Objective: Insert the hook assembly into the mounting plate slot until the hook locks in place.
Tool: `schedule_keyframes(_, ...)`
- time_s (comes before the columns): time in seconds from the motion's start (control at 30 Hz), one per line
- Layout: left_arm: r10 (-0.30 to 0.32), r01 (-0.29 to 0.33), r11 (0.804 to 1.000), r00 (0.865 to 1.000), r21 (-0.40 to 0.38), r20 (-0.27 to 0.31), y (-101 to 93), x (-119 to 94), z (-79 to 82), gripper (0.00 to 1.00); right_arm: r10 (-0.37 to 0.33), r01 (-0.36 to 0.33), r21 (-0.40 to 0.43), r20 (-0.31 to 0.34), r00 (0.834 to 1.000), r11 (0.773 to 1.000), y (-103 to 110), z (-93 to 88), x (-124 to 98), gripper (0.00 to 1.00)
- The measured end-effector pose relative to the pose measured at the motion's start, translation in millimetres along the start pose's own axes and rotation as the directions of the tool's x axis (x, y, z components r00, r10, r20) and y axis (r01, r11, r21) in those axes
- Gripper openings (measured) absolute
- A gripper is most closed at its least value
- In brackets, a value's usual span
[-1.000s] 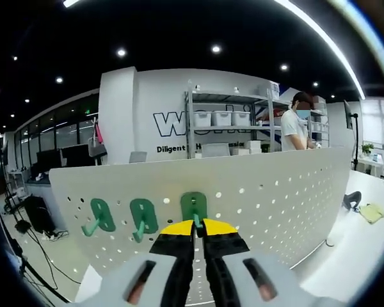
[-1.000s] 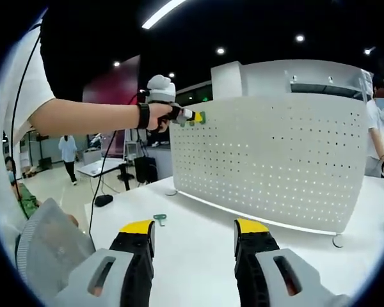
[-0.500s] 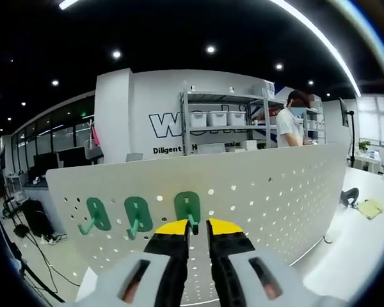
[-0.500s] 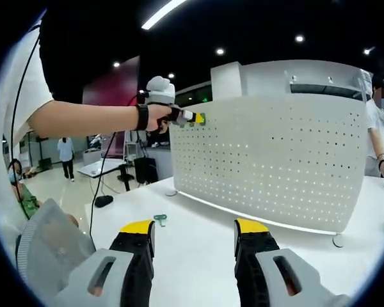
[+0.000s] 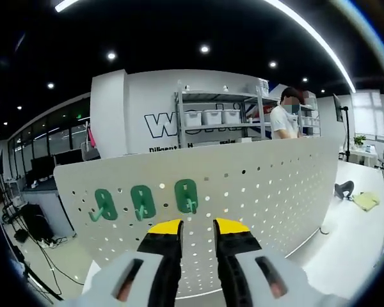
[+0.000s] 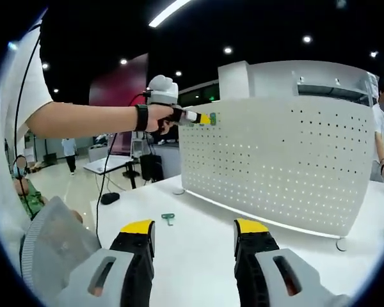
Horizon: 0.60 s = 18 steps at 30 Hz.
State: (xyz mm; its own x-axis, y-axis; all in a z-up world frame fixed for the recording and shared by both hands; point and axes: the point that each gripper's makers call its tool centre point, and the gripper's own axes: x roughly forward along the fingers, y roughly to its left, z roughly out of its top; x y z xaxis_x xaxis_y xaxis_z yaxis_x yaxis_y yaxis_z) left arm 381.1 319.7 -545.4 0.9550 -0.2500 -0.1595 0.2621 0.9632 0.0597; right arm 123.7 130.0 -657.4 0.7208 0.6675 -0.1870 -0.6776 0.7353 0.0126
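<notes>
1. Left gripper (image 5: 196, 225) jaws spread, holding nothing, just short of the pegboard (image 5: 275, 185).
2. Three green hooks (image 5: 186, 195) hang on the board at 12 o'clock of the jaws (rightmost nearest).
3. Right gripper (image 6: 193, 228) jaws wide apart over the white table (image 6: 198, 243); a spare hook (image 6: 168, 219) lies at 11 o'clock.

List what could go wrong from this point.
The third hook may not be locked: the left gripper is open just below it, and nothing shows a firm seat in the pegboard.
A spare green hook lies on the table near the open right gripper, easily knocked away.
</notes>
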Motion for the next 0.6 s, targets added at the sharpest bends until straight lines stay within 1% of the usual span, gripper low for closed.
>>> schedule_keyframes(0.07, -0.002, 0.002, 1.000, 1.000, -0.002, 0.009, 0.6, -5.1, -1.1, 0.22, 0.004, -0.004, -0.002, -0.003, 1.000, 1.000, 2.7, 0.0, 0.2, 0.50)
schedule_keyframes(0.17, -0.005, 0.005, 1.000, 1.000, -0.006, -0.002, 0.7, -11.4, -5.8, 0.22, 0.011, -0.011, -0.010, -0.002, 1.000, 1.000, 6.7, 1.7, -0.5, 0.50)
schedule_keyframes(0.3, -0.013, 0.013, 1.000, 1.000, 0.001, -0.006, -2.6, -19.5, -10.6, 0.23, 0.015, -0.015, -0.014, -0.003, 1.000, 1.000, 10.6, 2.4, -1.5, 0.50)
schedule_keyframes(0.33, -0.015, 0.016, 1.000, 1.000, 0.005, -0.015, -3.6, -21.6, -13.6, 0.23, 0.013, -0.013, -0.012, -0.004, 1.000, 1.000, 11.3, 2.1, -2.1, 0.50)
schedule_keyframes(0.6, -0.041, 0.041, 0.999, 0.999, -0.005, -0.018, -11.8, -38.8, -25.0, 0.25, 0.013, -0.013, -0.014, 0.005, 1.000, 1.000, 20.4, 4.3, -4.7, 0.50)
